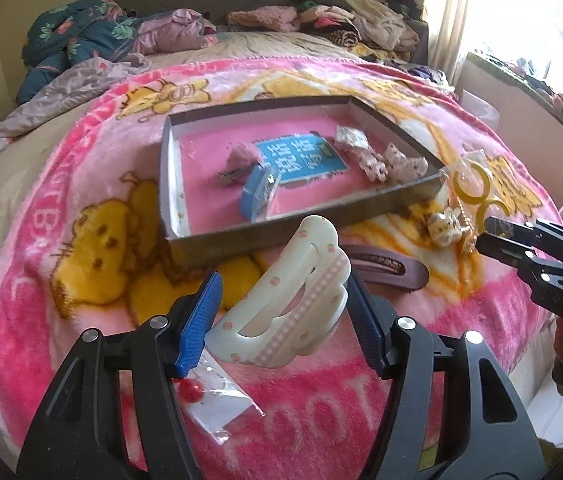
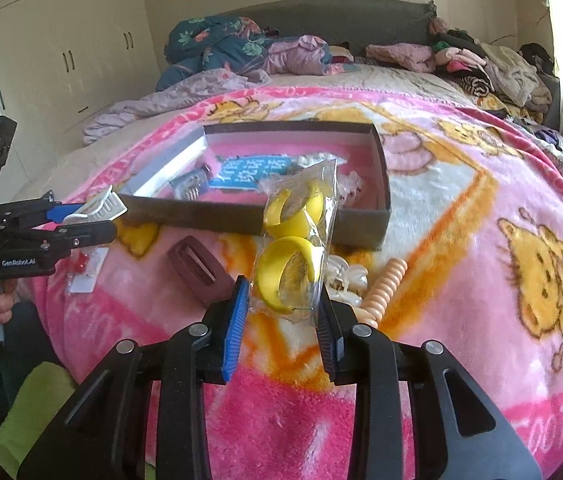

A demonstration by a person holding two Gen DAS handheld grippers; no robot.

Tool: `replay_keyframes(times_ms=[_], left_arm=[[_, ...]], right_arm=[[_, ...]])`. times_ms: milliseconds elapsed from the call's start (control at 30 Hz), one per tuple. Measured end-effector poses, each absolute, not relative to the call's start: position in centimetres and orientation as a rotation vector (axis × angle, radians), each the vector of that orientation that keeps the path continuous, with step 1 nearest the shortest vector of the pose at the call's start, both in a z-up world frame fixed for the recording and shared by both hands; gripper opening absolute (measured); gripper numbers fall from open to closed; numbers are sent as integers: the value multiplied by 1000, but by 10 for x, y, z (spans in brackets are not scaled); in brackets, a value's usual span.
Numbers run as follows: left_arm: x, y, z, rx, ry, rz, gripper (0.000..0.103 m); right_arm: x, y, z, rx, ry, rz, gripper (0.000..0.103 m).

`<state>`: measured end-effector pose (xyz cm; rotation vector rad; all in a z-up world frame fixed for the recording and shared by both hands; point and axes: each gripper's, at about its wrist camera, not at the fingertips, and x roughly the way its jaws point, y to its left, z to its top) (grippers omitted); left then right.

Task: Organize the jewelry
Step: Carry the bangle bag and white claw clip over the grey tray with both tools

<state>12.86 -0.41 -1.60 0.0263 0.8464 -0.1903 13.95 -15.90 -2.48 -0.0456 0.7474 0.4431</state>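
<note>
My left gripper is shut on a white cloud-shaped hair clip and holds it above the blanket, in front of the shallow box; it also shows in the right wrist view. My right gripper is shut on a clear bag of yellow hoop earrings, lifted in front of the box's near wall. The same bag shows in the left wrist view. The box holds a blue card, a blue case and some small fabric pieces.
A brown hair clip, a small bag with red beads, a pearly white ornament and a peach spiral hair tie lie on the pink blanket. Clothes are piled at the bed's head.
</note>
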Motion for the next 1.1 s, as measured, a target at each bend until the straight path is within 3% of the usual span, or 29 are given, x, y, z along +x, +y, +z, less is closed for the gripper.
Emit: replay_keyframes(times_ms=[1100], left_arm=[[184,47,12,-88,790,-96,53]], right_arm=[[194,-112,12,-97,675,548,30]])
